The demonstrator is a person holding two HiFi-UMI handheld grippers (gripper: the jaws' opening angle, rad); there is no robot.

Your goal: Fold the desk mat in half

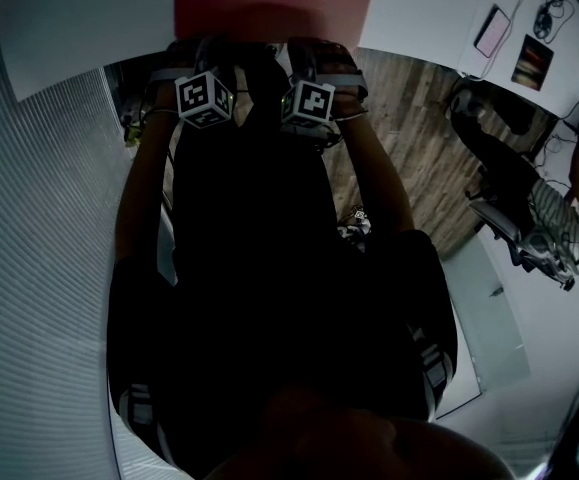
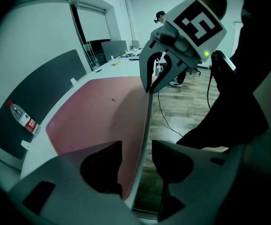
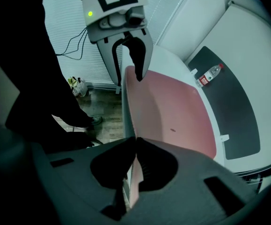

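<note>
The desk mat [image 2: 102, 111] lies on the desk [image 2: 36, 145], its near edge inside the left claw [image 2: 136, 146] and the right claw [image 3: 135, 140]; a bottle [image 3: 209, 74] lies on a pad [image 3: 231, 109] beyond both.

I read this as office: long white counter [image 1: 429, 18], swivel chair [image 1: 514, 223], grey divider screen [image 2: 41, 97], cables [image 2: 165, 118], wood-plank floor [image 1: 419, 138].

Pink desk mat [image 2: 98, 111]; white table [image 2: 38, 144]; brown wood-plank floor [image 2: 184, 108].

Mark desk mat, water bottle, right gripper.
desk mat [image 2: 102, 111], left gripper view, pink surface's middle
water bottle [image 3: 209, 75], right gripper view, its body
right gripper [image 3: 135, 139], right gripper view, between jaw tips
</note>
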